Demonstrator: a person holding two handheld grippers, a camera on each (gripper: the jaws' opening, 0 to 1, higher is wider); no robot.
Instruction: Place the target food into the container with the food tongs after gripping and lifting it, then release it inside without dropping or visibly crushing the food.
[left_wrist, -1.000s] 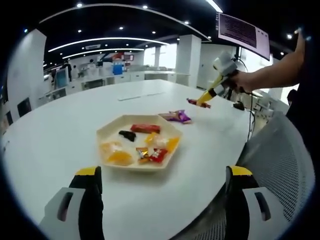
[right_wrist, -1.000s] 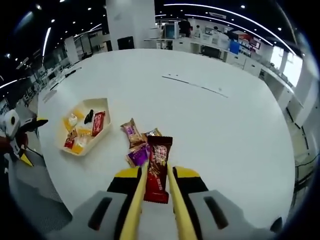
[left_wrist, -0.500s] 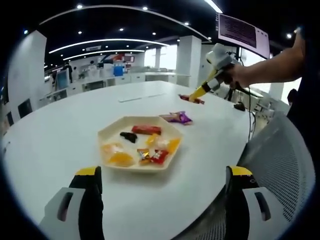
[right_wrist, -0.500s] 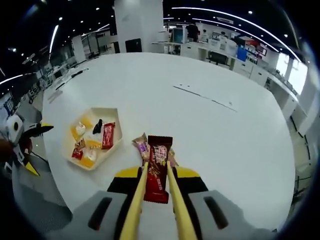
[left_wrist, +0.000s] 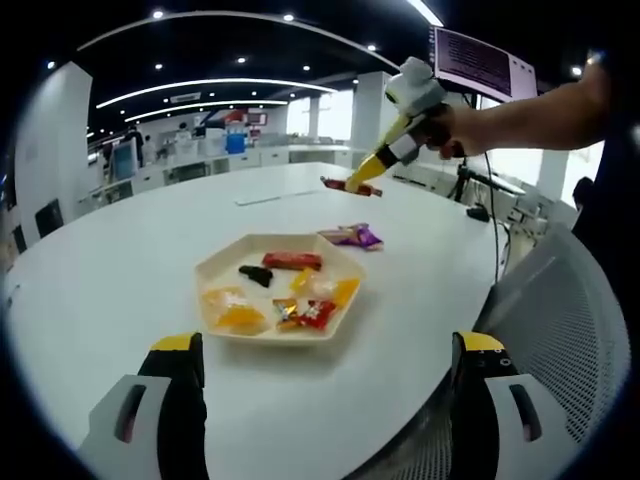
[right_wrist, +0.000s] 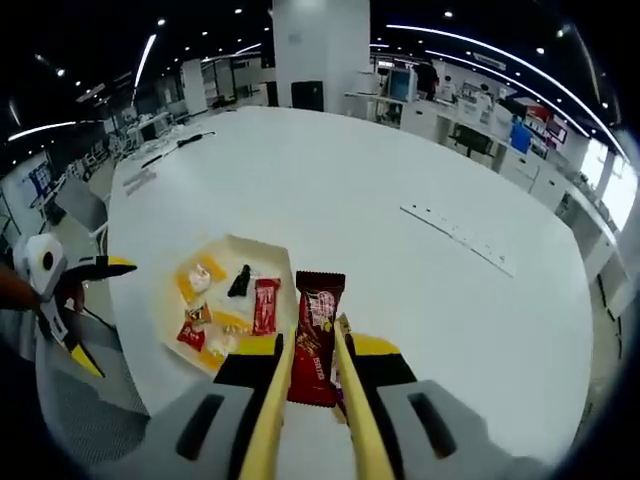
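One red snack bar (right_wrist: 315, 335) clamped in right gripper (right_wrist: 313, 372) tongs, left gripper (left_wrist: 325, 350) wide and idle; lower gently over tray (right_wrist: 222, 258) at 10 o'clock before opening.

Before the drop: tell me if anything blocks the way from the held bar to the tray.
Nothing visible does. The right gripper holds the red bar in open air above the table, with the tray beyond it.

A dark ceiling with curved light strips (left_wrist: 200, 85) spans an open office with a white pillar (right_wrist: 320, 50), desks (right_wrist: 470, 125) and a mesh chair (left_wrist: 560, 330)
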